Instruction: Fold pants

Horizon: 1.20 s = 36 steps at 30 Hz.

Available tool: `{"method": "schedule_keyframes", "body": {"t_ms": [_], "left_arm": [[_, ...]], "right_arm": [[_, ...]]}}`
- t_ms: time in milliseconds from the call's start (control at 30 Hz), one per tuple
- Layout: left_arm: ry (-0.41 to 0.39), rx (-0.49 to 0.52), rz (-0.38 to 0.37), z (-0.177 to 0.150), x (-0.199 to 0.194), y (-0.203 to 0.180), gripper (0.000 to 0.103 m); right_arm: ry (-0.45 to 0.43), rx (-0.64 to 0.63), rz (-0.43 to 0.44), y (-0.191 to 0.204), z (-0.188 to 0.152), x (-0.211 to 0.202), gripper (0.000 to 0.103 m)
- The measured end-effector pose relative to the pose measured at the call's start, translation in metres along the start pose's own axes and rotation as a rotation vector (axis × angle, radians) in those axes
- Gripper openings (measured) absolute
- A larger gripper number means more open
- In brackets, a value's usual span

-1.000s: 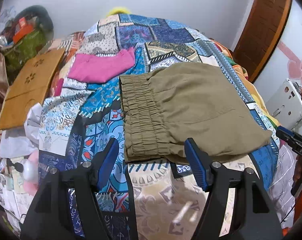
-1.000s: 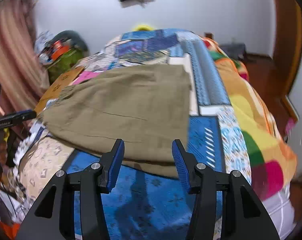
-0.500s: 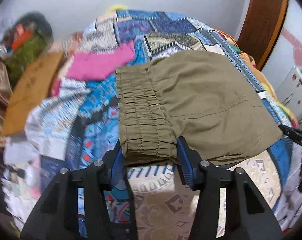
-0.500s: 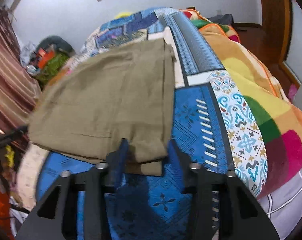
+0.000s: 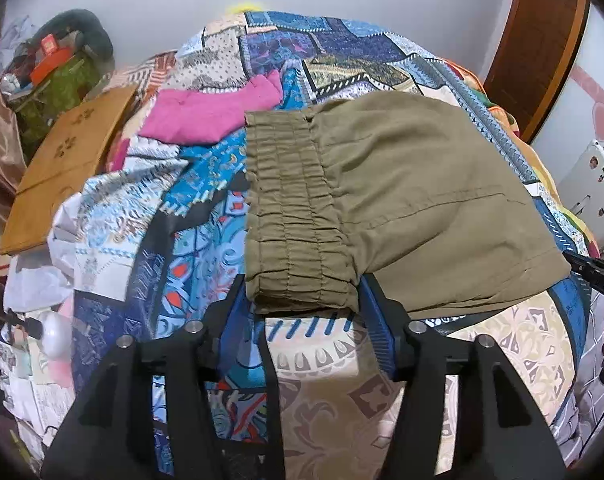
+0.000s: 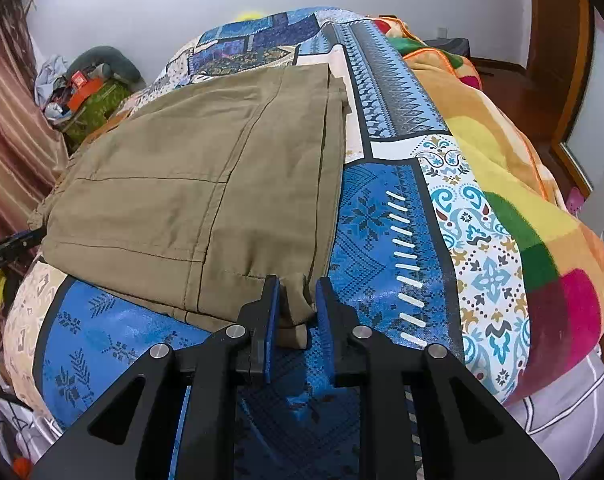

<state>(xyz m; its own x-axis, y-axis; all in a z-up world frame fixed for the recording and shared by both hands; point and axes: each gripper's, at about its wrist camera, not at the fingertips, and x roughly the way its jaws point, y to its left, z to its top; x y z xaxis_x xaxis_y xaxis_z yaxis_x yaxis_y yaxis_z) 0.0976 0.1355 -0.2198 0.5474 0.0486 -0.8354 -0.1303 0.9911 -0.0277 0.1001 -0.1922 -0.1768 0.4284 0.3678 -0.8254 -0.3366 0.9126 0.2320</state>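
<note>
Olive-green pants [image 5: 402,184] lie folded on a patchwork bedspread [image 5: 205,240], with the gathered elastic waistband [image 5: 293,208] on the left. My left gripper [image 5: 302,300] straddles the near corner of the waistband; its jaws are opening and the fabric sits loosely between the blue pads. In the right wrist view the pants [image 6: 189,184] show their leg end. My right gripper [image 6: 297,300] is closing on the near right corner, where the cloth bunches up between the pads. Each gripper's tip shows at the edge of the other's view.
A pink garment [image 5: 213,112] lies beyond the waistband, and a wooden board [image 5: 69,160] leans at the bed's left edge. A pile of clutter [image 5: 53,68] sits in the far left corner. A striped fleece blanket [image 6: 522,200] covers the bed's right side, near a wooden door [image 5: 542,40].
Both grippers dropped to the pants' near edge. The left narrowed around the waistband corner, then widened a little. The right's fingers drew together on the leg-end corner.
</note>
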Motion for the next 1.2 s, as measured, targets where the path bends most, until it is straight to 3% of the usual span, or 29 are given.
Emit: {"method": "schedule_keyframes", "body": {"t_ms": [67, 133, 267, 500, 733, 1033, 1200], "left_arm": [[0.001, 0.013, 0.032, 0.003, -0.005, -0.001, 0.074], [-0.011, 0.021, 0.077, 0.008, -0.011, 0.002, 0.078], [-0.056, -0.005, 0.102, 0.028, -0.022, 0.015, 0.084], [-0.075, -0.038, 0.107, 0.080, -0.006, 0.028, 0.086], [-0.004, -0.014, 0.089, 0.117, 0.045, 0.029, 0.086], [0.077, -0.026, 0.025, 0.125, 0.096, 0.035, 0.086], [0.055, -0.058, 0.006, 0.120, 0.100, 0.041, 0.087]], "right_arm": [[0.013, -0.017, -0.011, 0.001, 0.004, -0.001, 0.017], [0.032, -0.038, -0.018, 0.002, 0.009, -0.002, 0.019], [0.010, -0.027, -0.010, -0.001, 0.023, -0.008, 0.039], [-0.076, -0.075, -0.036, -0.002, 0.071, -0.008, 0.044], [-0.108, -0.107, -0.028, -0.009, 0.127, 0.024, 0.047], [-0.110, -0.101, -0.004, -0.029, 0.195, 0.094, 0.047], [-0.056, -0.142, -0.003, -0.024, 0.215, 0.137, 0.047]]}}
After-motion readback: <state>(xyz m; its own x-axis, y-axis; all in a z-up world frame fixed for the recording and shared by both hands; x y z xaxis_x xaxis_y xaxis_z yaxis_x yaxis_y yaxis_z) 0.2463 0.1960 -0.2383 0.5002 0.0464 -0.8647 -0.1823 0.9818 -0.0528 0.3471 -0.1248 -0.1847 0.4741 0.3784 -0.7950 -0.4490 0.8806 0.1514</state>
